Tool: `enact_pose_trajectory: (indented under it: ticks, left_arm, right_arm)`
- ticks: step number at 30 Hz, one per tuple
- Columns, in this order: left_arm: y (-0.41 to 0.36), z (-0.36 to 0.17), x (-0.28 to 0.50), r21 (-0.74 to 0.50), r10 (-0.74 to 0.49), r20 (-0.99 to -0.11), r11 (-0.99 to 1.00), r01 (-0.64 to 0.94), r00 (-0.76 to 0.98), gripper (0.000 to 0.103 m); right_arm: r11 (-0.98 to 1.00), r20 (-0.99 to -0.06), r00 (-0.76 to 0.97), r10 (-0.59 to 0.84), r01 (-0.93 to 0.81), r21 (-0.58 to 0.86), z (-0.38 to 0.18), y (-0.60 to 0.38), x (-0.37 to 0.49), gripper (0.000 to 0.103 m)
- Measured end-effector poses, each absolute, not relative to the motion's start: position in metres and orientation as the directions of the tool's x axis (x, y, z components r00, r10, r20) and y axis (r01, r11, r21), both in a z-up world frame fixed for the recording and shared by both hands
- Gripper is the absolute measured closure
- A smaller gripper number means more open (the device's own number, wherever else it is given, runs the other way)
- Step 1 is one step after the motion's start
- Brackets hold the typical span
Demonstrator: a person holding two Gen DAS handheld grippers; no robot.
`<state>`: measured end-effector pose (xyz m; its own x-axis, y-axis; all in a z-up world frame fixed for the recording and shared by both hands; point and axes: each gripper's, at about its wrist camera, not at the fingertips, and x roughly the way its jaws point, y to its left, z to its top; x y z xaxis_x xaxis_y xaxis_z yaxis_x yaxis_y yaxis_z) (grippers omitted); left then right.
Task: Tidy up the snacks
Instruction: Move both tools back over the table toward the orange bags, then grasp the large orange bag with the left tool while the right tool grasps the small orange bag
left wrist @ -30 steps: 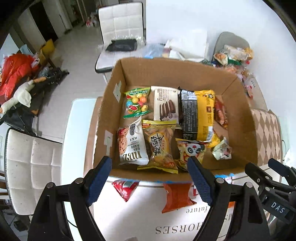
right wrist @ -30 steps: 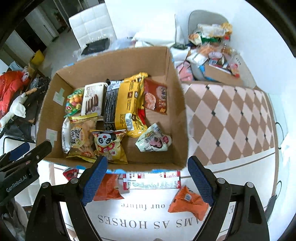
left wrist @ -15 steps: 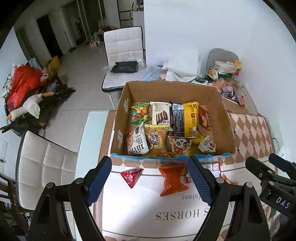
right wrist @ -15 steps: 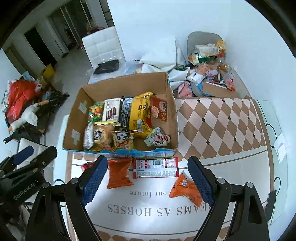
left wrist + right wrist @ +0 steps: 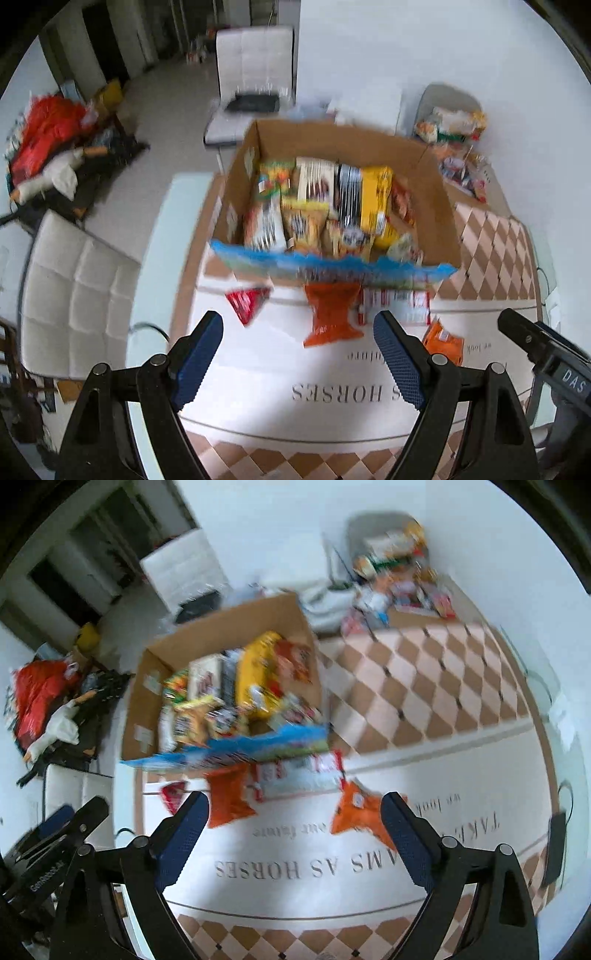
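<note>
A home dining room — white padded chairs [image 5: 70, 280], tablecloth-covered table [image 5: 424, 686], tiled floor [image 5: 162, 96].

Motion blur is smearing both views, so the packets in the box [image 5: 439, 192] are running together and their labels are not reading. The box's near wall [image 5: 332, 267] is hiding the lower ends of the front packets. The orange packet [image 5: 332, 314] is lying partly under that wall. The mat's lettering [image 5: 258, 867] is getting cut by the right gripper's fingers [image 5: 181, 845]. The far snack pile [image 5: 402, 572] is blurring into colours. The other gripper [image 5: 546, 362] is running off the frame's edge.
</note>
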<state>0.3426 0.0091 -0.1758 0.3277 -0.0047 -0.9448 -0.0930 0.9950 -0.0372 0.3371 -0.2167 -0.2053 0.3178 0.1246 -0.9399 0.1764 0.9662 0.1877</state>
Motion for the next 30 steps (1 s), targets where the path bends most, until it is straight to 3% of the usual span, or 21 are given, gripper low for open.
enact_pose_trajectory:
  ticks: [6,14,21,25,30]
  left_arm:
    - [0.003,-0.253,0.366,-0.070,-0.052,-0.988,0.990,-0.124,0.146,0.020]
    - [-0.011,-0.327,0.401,-0.170,-0.179,-0.983,0.973,-0.158,-0.044,0.020]
    - [-0.025,-0.364,0.418,-0.121,-0.137,-0.984,0.984,-0.130,-0.118,0.020]
    - [-0.031,-0.375,0.416,-0.087,-0.100,-0.986,0.991,-0.103,-0.130,0.020]
    - [-0.036,-0.384,0.407,-0.060,-0.070,-0.988,0.996,-0.071,-0.138,0.020]
  right_arm:
    - [0.929,-0.976,0.173,0.131,0.323,0.182,-0.290,-0.260,0.347,0.007]
    - [0.882,-0.984,0.047,0.172,0.438,0.175,-0.371,-0.289,0.358,0.007]
    - [0.874,-0.983,-0.026,0.179,0.462,0.147,-0.411,-0.291,0.367,0.007]
    - [0.931,-0.992,-0.040,0.121,0.351,0.100,-0.409,-0.279,0.369,0.007]
    - [0.997,-0.996,-0.058,-0.066,-0.042,-0.063,-0.394,-0.245,0.369,0.007]
